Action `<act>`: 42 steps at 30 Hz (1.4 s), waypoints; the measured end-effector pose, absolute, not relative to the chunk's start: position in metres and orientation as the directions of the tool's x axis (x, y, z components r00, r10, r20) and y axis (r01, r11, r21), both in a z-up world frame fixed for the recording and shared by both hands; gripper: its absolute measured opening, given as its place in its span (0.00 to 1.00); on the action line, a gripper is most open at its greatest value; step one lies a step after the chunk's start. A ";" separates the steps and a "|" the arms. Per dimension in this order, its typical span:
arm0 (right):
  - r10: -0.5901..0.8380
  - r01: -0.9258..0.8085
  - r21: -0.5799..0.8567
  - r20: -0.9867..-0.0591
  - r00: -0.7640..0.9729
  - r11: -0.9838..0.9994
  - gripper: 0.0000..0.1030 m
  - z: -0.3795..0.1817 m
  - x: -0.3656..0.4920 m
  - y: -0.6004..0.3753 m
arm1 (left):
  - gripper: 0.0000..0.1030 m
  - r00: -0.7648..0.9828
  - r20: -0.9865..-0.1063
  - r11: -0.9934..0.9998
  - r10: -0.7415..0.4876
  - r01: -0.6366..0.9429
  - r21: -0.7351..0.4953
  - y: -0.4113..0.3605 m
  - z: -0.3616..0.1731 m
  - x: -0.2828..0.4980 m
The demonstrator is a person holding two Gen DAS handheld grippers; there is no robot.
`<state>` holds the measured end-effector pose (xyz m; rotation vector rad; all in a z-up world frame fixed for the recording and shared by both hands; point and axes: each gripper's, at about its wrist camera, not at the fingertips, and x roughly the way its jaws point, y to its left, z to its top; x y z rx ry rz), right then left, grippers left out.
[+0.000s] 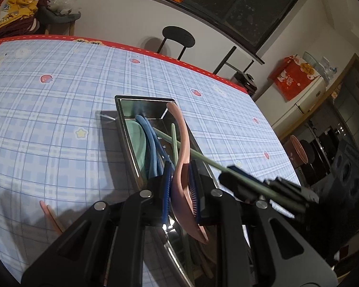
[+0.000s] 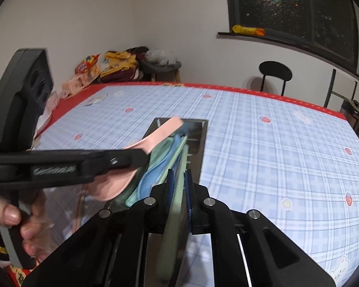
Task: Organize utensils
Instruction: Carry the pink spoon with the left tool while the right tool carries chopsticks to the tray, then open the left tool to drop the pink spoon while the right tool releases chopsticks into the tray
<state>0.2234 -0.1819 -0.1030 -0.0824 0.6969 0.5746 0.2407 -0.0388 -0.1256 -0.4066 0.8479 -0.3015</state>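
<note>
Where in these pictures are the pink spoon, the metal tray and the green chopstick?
pink spoon [image 1: 180, 141]: left wrist view, on its handle.
metal tray [image 1: 124, 129]: left wrist view, on its left wall.
green chopstick [image 1: 203, 160]: left wrist view, mid-shaft.

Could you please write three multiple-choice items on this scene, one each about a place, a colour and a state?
1. Where are the blue utensils? A on the cloth; B in the metal tray; C on a chair.
2. What colour is the spoon in the left gripper? A pink; B white; C black.
3. How is the right gripper? A wide open and empty; B shut on the green chopstick; C out of view.

B, they lie inside the tray; A, its handle is pink; B, the pads clamp it.
</note>
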 end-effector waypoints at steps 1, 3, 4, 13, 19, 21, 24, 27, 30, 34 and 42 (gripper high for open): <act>0.478 -0.532 0.122 -0.634 0.608 0.838 0.12 -0.104 0.223 -0.180 | 0.18 0.627 -0.662 0.881 -0.410 0.083 -0.466 -0.038 -0.128 0.243; 0.484 -0.542 0.129 -0.648 0.588 0.831 0.13 -0.107 0.222 -0.177 | 0.18 0.625 -0.666 0.878 -0.408 0.067 -0.475 -0.037 -0.131 0.246; 0.487 -0.546 0.134 -0.655 0.578 0.827 0.15 -0.109 0.222 -0.176 | 0.18 0.623 -0.669 0.878 -0.405 0.059 -0.476 -0.038 -0.133 0.248; 0.505 -0.573 0.157 -0.688 0.521 0.804 0.20 -0.117 0.219 -0.168 | 0.18 0.636 -0.680 0.894 -0.365 0.037 -0.446 -0.043 -0.136 0.256; 0.510 -0.589 0.153 -0.697 0.505 0.793 0.27 -0.117 0.214 -0.164 | 0.18 0.635 -0.690 0.902 -0.348 0.026 -0.431 -0.044 -0.137 0.264; 0.510 -0.591 0.148 -0.693 0.510 0.793 0.36 -0.115 0.212 -0.164 | 0.18 0.633 -0.692 0.904 -0.346 0.027 -0.426 -0.046 -0.137 0.268; 0.515 -0.595 0.144 -0.682 0.520 0.791 0.49 -0.109 0.207 -0.164 | 0.18 0.629 -0.697 0.906 -0.345 0.030 -0.421 -0.049 -0.138 0.271; 0.511 -0.589 0.133 -0.668 0.541 0.797 0.59 -0.102 0.204 -0.168 | 0.18 0.630 -0.698 0.908 -0.341 0.029 -0.418 -0.047 -0.138 0.270; 0.499 -0.569 0.127 -0.657 0.565 0.813 0.70 -0.097 0.204 -0.174 | 0.24 0.641 -0.691 0.913 -0.336 0.042 -0.405 -0.046 -0.133 0.271; 0.468 -0.543 0.106 -0.660 0.588 0.833 0.85 -0.096 0.208 -0.177 | 0.36 0.665 -0.677 0.926 -0.314 0.057 -0.373 -0.047 -0.120 0.268; 0.427 -0.521 0.075 -0.676 0.600 0.850 0.94 -0.102 0.208 -0.173 | 0.84 0.729 -0.649 0.959 -0.219 0.036 -0.283 -0.026 -0.094 0.241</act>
